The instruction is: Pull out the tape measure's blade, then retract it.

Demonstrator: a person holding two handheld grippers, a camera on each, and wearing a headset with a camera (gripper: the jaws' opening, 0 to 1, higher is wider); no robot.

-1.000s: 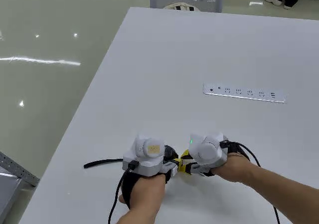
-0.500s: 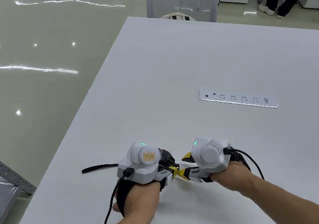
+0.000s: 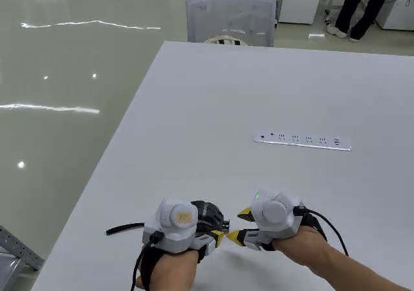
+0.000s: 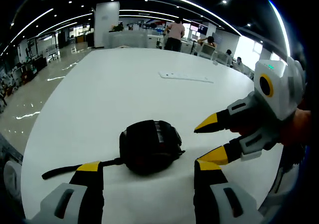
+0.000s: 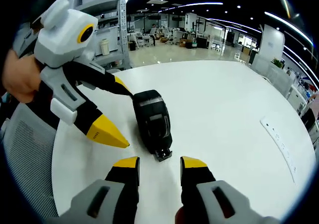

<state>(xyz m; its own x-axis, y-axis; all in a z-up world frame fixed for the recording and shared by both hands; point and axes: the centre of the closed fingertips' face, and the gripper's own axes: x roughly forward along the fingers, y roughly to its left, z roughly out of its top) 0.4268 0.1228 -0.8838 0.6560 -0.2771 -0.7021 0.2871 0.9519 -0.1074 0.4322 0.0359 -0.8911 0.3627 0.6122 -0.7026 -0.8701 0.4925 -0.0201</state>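
Note:
A black tape measure [image 3: 207, 214] lies on the white table [image 3: 259, 84] near its front edge, with its black wrist strap [image 3: 123, 228] trailing left. My left gripper [image 3: 214, 233] is open, and the case [image 4: 149, 145] sits just beyond its yellow-tipped fingers [image 4: 90, 167]. My right gripper [image 3: 238, 225] faces it from the right, also open. In the right gripper view the case [image 5: 153, 120] points its blade hook [image 5: 162, 156] at that gripper [image 5: 159, 163], and the hook lies just ahead of the tips. No blade is drawn out.
A white power strip [image 3: 302, 140] lies flat further back on the right. A grey chair [image 3: 229, 19] stands at the far edge, with a person [image 3: 362, 0] beyond it. The table's left edge drops to a glossy floor. Cables run back from both grippers.
The head camera has tilted up, so more of the far room shows. Both grippers stay close on either side of the tape measure, a little lower in the picture.

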